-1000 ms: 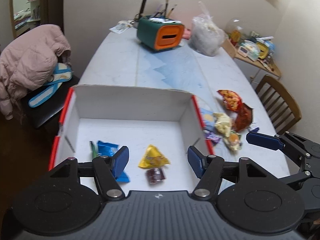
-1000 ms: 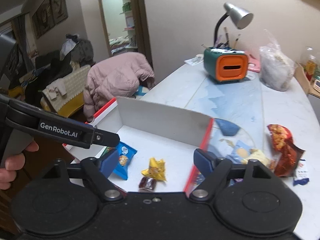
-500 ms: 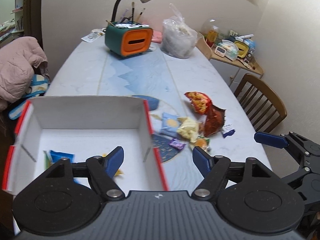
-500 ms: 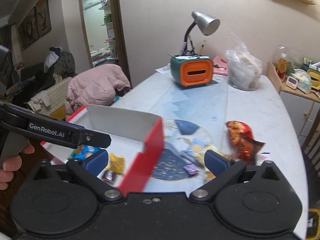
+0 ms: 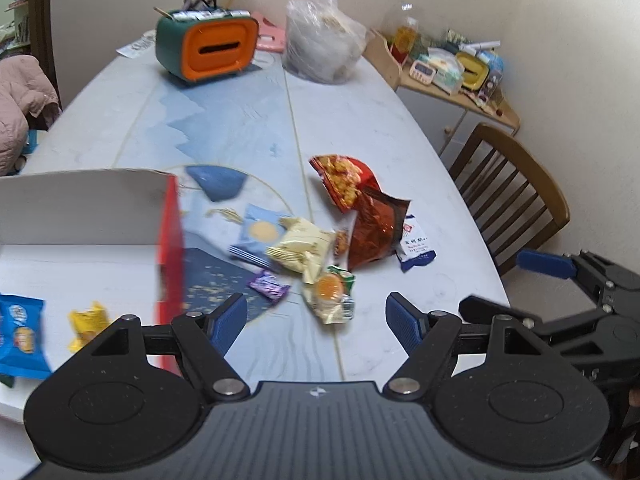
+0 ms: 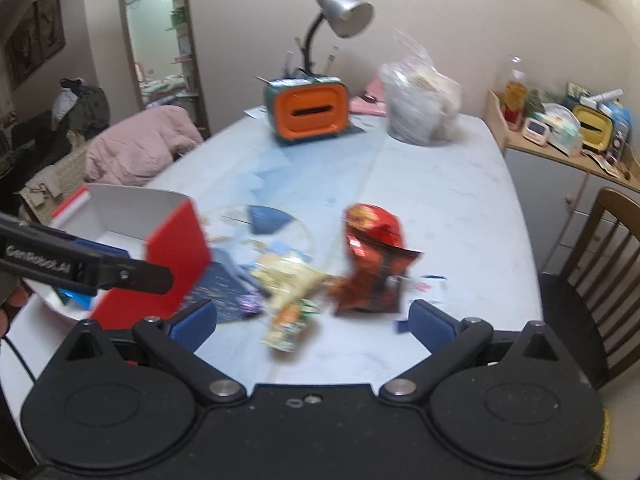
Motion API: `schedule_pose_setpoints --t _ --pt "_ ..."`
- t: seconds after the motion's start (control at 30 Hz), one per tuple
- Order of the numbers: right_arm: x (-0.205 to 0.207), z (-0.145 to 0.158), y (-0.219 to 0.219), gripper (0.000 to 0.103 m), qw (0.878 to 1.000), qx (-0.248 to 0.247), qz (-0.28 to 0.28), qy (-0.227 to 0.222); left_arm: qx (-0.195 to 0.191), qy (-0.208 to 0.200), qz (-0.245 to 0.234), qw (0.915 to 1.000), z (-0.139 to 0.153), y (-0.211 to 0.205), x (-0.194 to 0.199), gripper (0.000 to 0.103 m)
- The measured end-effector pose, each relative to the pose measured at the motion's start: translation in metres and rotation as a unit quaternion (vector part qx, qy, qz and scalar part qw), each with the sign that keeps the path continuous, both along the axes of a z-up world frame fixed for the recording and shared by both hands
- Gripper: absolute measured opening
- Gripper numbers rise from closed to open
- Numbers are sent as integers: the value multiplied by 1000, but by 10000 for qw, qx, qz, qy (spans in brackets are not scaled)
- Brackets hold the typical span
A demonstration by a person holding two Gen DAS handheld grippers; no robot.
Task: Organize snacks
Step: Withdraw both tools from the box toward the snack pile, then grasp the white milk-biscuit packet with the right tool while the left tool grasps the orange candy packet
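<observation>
Snacks: loose pile (image 5: 320, 248) mid-frame on the table (image 5: 360, 120), right of the red-edged box (image 5: 170, 232); a blue packet (image 5: 20, 332) and a yellow packet (image 5: 86, 322) lie inside at lower left.
Left gripper (image 5: 316, 320): wide, empty.
Right gripper (image 6: 312, 320): wide, empty.
Risk: overlapping wrappers could slip or come up two together; the red chip bag (image 5: 372, 220) may crumple.
Change: both views have swung right from the box interior to the pile.

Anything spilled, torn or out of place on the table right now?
Yes. The red foil snack bag beside the orange-red chip bag lies crumpled and looks torn open, with crumbs at its mouth. The remaining snacks sit heaped outside the red-and-white cardboard box. Both grippers are open and empty.
</observation>
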State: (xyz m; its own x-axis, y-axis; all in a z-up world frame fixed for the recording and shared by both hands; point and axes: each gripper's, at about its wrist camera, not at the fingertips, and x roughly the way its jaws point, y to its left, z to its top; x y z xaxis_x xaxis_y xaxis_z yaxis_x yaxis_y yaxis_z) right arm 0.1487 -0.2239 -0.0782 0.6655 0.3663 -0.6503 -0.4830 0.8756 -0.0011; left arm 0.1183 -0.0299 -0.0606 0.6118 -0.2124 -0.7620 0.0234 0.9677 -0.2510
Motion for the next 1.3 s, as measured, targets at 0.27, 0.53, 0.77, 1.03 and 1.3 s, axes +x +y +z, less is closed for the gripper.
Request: schedule_pose_setpoints --t 0.27,0.53,0.77,1.03,1.3 --pt "55 -32 -35 102 9993 -243 -142 255 57 512 -10 9987 -33 -37 43 76" --pt "101 -68 -38 101 9969 -607 21 504 50 1182 292 9925 -68 -48 85 76" --pt "131 -93 -34 98 9947 -725 44 731 212 1361 309 9900 -83 -57 103 76" --pt "147 -108 -26 91 9931 -859 70 797 257 1473 358 9881 -96 -62 114 76" --pt "155 -117 -24 79 9926 -881 8 834 303 1565 372 9865 -103 -63 118 65"
